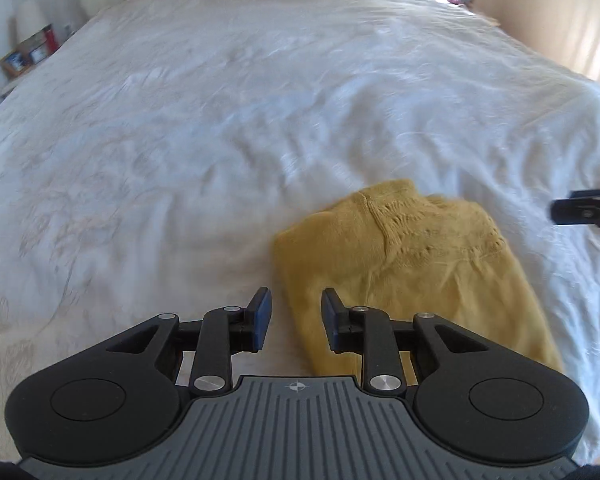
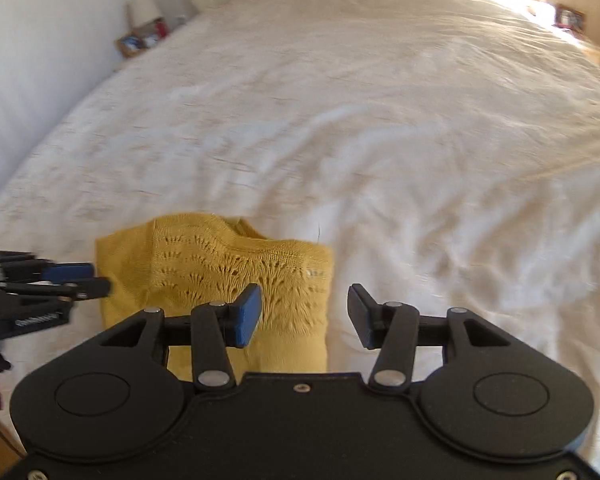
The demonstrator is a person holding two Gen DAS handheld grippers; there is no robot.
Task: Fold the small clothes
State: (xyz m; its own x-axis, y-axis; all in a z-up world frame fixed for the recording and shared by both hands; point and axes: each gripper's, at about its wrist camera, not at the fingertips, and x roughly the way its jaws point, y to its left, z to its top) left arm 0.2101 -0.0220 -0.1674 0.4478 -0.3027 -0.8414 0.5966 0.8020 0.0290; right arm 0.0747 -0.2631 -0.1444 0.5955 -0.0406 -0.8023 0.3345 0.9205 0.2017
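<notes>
Over the white bedspread (image 1: 220,120), the left wrist view shows the left gripper (image 1: 296,318) part-open and empty above the near left edge of the yellow knit sweater (image 1: 412,264), folded into a narrow strip. From the right wrist view, the right gripper (image 2: 304,314) gapes wider, empty, over the sweater's (image 2: 220,272) right edge; I'd pinch both near corners evenly before folding it away.
</notes>
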